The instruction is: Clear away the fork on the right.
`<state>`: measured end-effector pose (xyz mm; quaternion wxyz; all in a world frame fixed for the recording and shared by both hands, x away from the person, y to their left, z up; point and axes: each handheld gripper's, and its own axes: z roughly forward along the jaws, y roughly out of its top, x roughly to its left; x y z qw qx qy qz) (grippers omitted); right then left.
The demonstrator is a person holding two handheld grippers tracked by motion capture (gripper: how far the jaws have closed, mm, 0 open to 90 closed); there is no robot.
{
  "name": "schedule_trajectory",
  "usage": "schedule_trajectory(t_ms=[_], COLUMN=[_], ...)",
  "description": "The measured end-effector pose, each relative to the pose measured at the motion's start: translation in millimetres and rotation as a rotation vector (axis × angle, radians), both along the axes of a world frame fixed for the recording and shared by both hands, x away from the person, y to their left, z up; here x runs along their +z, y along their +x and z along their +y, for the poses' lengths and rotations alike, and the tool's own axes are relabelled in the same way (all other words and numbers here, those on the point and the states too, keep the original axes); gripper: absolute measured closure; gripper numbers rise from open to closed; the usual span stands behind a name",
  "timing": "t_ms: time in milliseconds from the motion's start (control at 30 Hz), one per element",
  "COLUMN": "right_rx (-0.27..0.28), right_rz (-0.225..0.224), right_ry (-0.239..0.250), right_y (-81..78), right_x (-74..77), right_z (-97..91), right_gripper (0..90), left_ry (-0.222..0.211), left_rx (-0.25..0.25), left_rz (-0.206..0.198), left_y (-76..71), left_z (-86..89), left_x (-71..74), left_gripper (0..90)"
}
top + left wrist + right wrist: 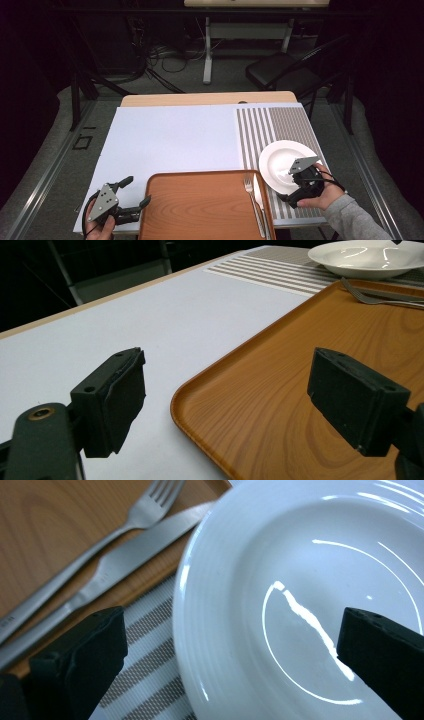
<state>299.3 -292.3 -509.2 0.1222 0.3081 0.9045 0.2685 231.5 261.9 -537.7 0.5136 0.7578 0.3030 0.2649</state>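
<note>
Right now your right gripper (298, 181) hangs over the near edge of the white plate (280, 160), jaws spread wide with nothing between them; in the right gripper view one jaw stands over the striped placemat (150, 650) and the other over the plate's bowl. That plate sits on the placemat, just beside the right rim of the wooden tray (200, 210). A fork (252, 202) and a knife (259, 197) lie side by side along the tray's right edge. Your left gripper (134, 192) is at the tray's near left corner, also wide open and empty, one jaw over the white table cover (175, 315), the other over the tray.
</note>
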Motion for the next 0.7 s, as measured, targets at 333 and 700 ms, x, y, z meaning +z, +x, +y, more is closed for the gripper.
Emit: schedule_trajectory(t_ms=[333, 700], right_rx=[-0.033, -0.028], right_rz=[-0.024, -0.033], right_ry=[-0.081, -0.135], right_y=[-1.5, -4.6], right_x=[-10.7, -19.2], right_z=[-19.8, -22.8], right_gripper=[0.0, 0.9], left_ry=[0.006, 0.005], left_rx=[-0.001, -0.001], left_rz=[-0.001, -0.001], left_y=[0.2, 0.1], left_z=[-0.6, -0.7], left_x=[0.0, -0.1], left_gripper=[15.7, 15.7])
